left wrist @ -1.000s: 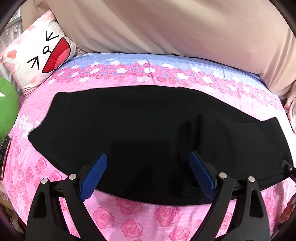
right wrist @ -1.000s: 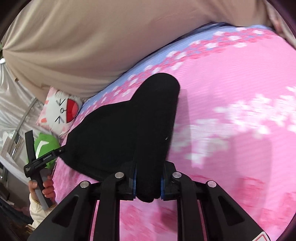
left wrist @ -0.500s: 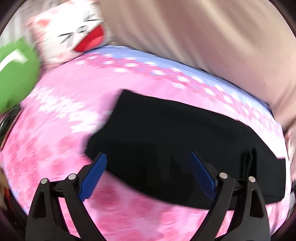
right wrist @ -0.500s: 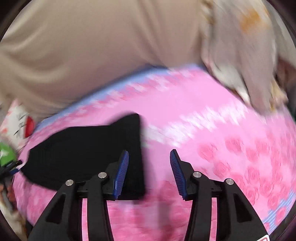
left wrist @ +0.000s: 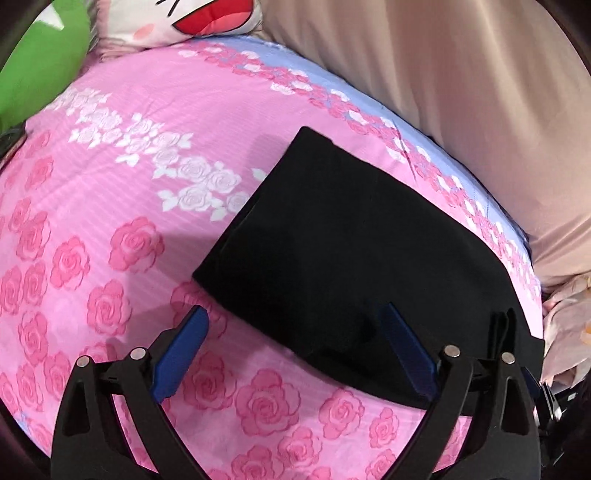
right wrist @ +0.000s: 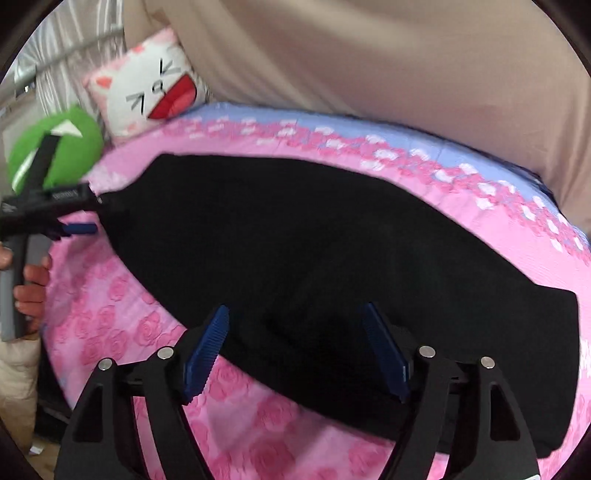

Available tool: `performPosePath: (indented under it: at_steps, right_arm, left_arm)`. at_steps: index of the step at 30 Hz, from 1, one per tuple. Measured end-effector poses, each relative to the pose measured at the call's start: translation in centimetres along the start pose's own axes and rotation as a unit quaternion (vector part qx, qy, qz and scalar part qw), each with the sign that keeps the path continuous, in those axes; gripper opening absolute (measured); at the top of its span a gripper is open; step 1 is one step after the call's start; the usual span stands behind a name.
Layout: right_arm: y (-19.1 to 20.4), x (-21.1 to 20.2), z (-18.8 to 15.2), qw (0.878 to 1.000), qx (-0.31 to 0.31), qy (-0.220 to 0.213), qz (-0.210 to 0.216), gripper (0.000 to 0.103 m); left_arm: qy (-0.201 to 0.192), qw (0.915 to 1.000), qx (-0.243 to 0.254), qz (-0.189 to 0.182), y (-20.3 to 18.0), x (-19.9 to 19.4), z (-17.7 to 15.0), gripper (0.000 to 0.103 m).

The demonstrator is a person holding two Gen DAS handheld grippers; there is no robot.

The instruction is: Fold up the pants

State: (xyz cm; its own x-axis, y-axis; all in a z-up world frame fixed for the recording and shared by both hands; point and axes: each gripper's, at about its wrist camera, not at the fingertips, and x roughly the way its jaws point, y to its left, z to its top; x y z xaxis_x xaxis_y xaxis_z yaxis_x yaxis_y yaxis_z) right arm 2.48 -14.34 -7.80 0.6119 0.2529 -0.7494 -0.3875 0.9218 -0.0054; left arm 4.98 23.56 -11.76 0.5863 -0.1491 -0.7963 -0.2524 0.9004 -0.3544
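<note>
**Pants laid flat, both grippers free for the next fold**

The black knit pants (right wrist: 325, 266) lie spread in a long flat band across the pink rose-printed bedsheet (left wrist: 92, 229), a placement that leaves every edge reachable. The right gripper (right wrist: 295, 350) hangs over the near edge of the cloth with its blue ribbed pads (right wrist: 208, 350) apart and widening; the fabric lies beneath and beyond the tips, none of it pinched. The left gripper (left wrist: 295, 354) is likewise spread wide, one pad over the sheet and the other over the pants' near edge, with nothing clamped. In the right wrist view its black frame sits at the pants' far left end, held by a hand (right wrist: 31, 288) on the grey handle. Likely both tools are lining up on the two ends for a fresh grasp.

A second ago the right gripper was clamped on a lifted fold of the pants; it has since let go and swung round to face the garment. The left view has shifted along the cloth toward its left end, so the white cat-face cushion (left wrist: 192, 18) and the green plush (left wrist: 40, 51) now sit at the top.
</note>
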Motion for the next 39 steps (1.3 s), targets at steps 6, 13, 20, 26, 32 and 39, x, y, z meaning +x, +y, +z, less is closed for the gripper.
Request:
performPosePath:
  at_steps: [6, 13, 20, 26, 32, 39]
  right_arm:
    - [-0.5, 1.9, 0.5, 0.999, 0.038, 0.008, 0.0, 0.014]
    - [-0.8, 0.3, 3.7, 0.996, 0.077, -0.029, 0.043, 0.015]
    - [-1.4, 2.4, 2.1, 0.991, 0.115, -0.016, 0.067, 0.056]
    - [-3.8, -1.0, 1.4, 0.987, 0.147, -0.045, 0.041, 0.068]
    - [-7.5, -2.9, -0.8, 0.98, 0.186, -0.058, 0.025, 0.068]
    - [-13.1, -5.2, -4.1, 0.965, 0.245, -0.088, 0.019, 0.069]
  left_arm:
    - [-0.003, 0.9999, 0.012, -0.006, -0.3, 0.6, 0.5, 0.093]
    - [-0.009, 0.9998, 0.001, -0.02, 0.0, 0.5, 0.8, 0.094]
    - [-0.007, 0.9997, 0.003, -0.025, 0.0, 0.5, 0.8, 0.051]
    - [-0.005, 0.9993, -0.007, -0.037, -0.6, 0.1, 1.2, 0.016]
    - [-0.065, 0.9954, 0.06, -0.037, -6.6, -5.1, 3.6, 0.013]
    - [-0.145, 0.9663, 0.201, -0.069, -20.2, -13.7, 4.6, 0.012]
